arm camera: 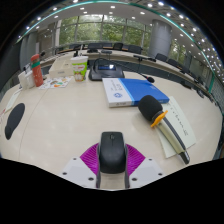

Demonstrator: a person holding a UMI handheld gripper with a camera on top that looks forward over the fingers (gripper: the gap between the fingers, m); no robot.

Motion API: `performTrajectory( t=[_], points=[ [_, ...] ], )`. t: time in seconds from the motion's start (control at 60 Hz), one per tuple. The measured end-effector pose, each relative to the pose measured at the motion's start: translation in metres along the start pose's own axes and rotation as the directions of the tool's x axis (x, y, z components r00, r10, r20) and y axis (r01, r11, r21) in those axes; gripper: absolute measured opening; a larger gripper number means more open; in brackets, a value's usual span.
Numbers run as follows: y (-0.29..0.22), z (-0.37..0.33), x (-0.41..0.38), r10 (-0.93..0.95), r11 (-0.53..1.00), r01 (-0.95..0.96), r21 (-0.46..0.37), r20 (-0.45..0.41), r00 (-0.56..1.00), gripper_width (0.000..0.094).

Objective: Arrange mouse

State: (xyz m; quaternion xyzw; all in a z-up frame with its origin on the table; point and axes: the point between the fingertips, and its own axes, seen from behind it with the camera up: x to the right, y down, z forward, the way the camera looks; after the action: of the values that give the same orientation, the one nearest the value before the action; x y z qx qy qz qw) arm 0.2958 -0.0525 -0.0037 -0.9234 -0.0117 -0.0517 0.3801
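A black computer mouse (pixel 112 153) sits between my gripper's (pixel 112 163) two fingers, its nose pointing away from me. The purple pads (pixel 90 157) press against both of its sides. The mouse is held low over the pale wooden table (pixel 70 115). Its rear end is hidden between the fingers.
Ahead to the right lie a blue and white book (pixel 131 92), a black and orange microphone (pixel 153 112) and white papers (pixel 182 120). A black mouse pad (pixel 14 120) lies at the left. A red bottle (pixel 37 70), a cup (pixel 80 68) and a laptop (pixel 106 70) stand farther back.
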Motion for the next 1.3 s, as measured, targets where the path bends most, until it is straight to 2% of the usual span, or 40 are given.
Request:
performTrajectory(
  t=[0.1,0.167,0.317,0.417,0.517,0.683,0.9,1.0,1.067,1.133,1.167,1.233,1.25,1.3],
  points=[
    [-0.037,-0.028,-0.02,0.018,0.998,-0.015,0.06,-0.06,0.998,0.0315],
    [-0.069,-0.051,-0.047,0.059,0.993,-0.052,0.104,-0.07,0.996,0.0316],
    [-0.138,-0.093,-0.149,0.063,0.98,-0.057,0.189,-0.025,0.998,0.0316],
    [-0.159,-0.098,-0.238,0.063,0.977,-0.072,0.202,0.053,0.997,0.0316],
    [-0.161,-0.086,-0.329,0.037,0.982,-0.059,0.177,0.123,0.992,0.0314],
    [-0.13,-0.051,-0.455,-0.008,0.995,-0.014,0.1,0.213,0.977,0.0313],
    [-0.089,-0.012,-0.515,-0.05,0.998,0.043,0.04,0.191,0.98,0.0322],
    [-0.077,0.0,-0.516,-0.055,0.998,0.052,0.02,0.165,0.985,0.0377],
    [-0.066,0.004,-0.519,-0.04,0.999,0.042,-0.009,0.174,0.984,0.0429],
    [-0.067,0.001,-0.518,-0.04,0.999,0.041,-0.004,0.181,0.983,0.0478],
    [-0.066,-0.002,-0.516,-0.041,0.999,0.043,-0.007,0.184,0.982,0.055],
    [-0.067,-0.015,-0.514,-0.043,0.999,0.046,-0.009,0.188,0.981,0.0834],
    [-0.07,-0.02,-0.512,-0.042,0.999,0.044,-0.007,0.187,0.981,0.0871],
    [-0.073,-0.038,-0.508,-0.041,0.999,0.04,0.004,0.182,0.982,0.0833]
  ],
)
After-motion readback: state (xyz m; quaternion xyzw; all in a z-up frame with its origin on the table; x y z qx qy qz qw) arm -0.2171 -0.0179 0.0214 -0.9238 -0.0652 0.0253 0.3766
